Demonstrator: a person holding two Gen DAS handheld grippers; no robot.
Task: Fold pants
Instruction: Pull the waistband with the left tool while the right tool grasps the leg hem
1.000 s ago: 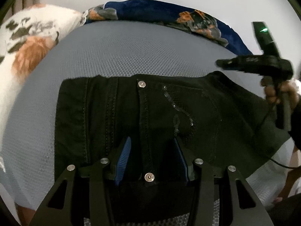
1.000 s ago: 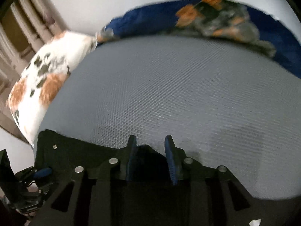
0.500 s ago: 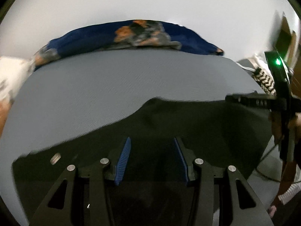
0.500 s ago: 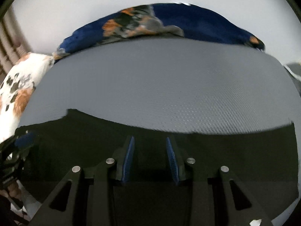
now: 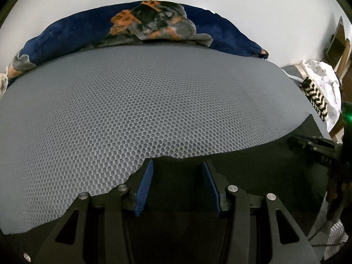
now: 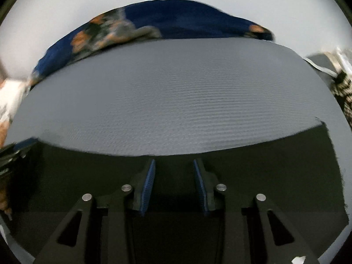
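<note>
Black pants [image 5: 264, 171] spread across the near part of a grey mesh mattress [image 5: 154, 101]. In the left wrist view my left gripper [image 5: 177, 162] is shut on a thick bunch of the dark cloth, whose edge ends right at the fingertips. The right wrist view shows the pants [image 6: 264, 165] as one wide dark sheet with a curved far edge. My right gripper [image 6: 173, 161] has that cloth between its blue pads, and its jaws are closing on it. The right gripper [image 5: 312, 145] also shows at the right of the left view. The left gripper [image 6: 13, 156] is a blur at the far left.
A navy blanket with orange and grey print [image 5: 88, 28] lies bunched along the mattress's far edge against a white wall. A white patterned pillow [image 6: 8, 96] sits at the far left. Loose white and zigzag-patterned cloths [image 5: 319, 88] are piled beyond the right end.
Both grippers have swept sideways over the mattress, taking the pants' edge with them. The flat front with its button is gone from view, and the pillow has slid out on the left.
</note>
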